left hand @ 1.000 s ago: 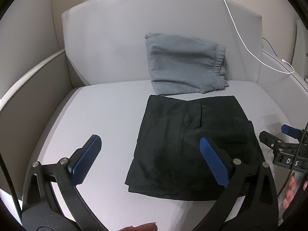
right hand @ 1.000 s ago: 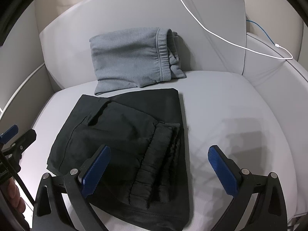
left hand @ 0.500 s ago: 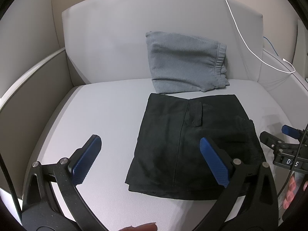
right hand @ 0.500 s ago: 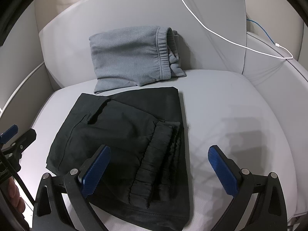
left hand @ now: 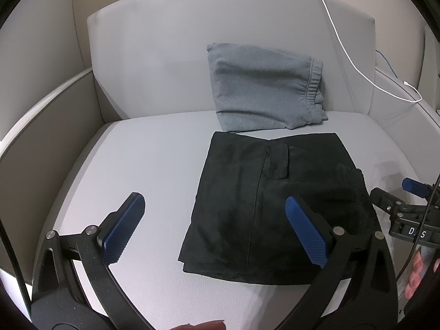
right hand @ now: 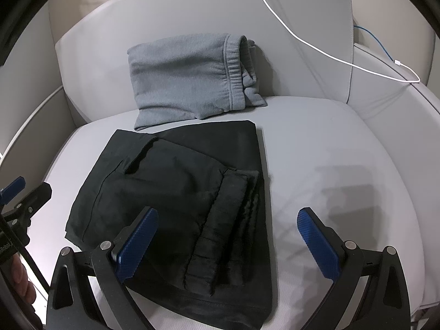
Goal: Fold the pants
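Observation:
Black pants [left hand: 277, 200] [right hand: 187, 192] lie folded into a flat rectangle on the grey seat cushion [left hand: 143, 159] [right hand: 324, 148], waistband at the near right. My left gripper [left hand: 214, 225] hovers open above the pants' near left corner, holding nothing. My right gripper [right hand: 228, 236] stands open over the waistband edge, also holding nothing. The right gripper's tip [left hand: 398, 206] shows at the right edge of the left wrist view, and the left gripper's tip [right hand: 24, 195] shows at the left edge of the right wrist view.
Folded grey sweatpants [left hand: 264, 88] [right hand: 192, 77] lean against the chair's backrest behind the black pants. A white cable [left hand: 357, 63] [right hand: 330, 55] and a blue cable [right hand: 379, 46] drape over the right armrest. Armrests wall in both sides of the seat.
Both cameras have drifted slightly back and up; the black pants have not moved and both grippers stay open.

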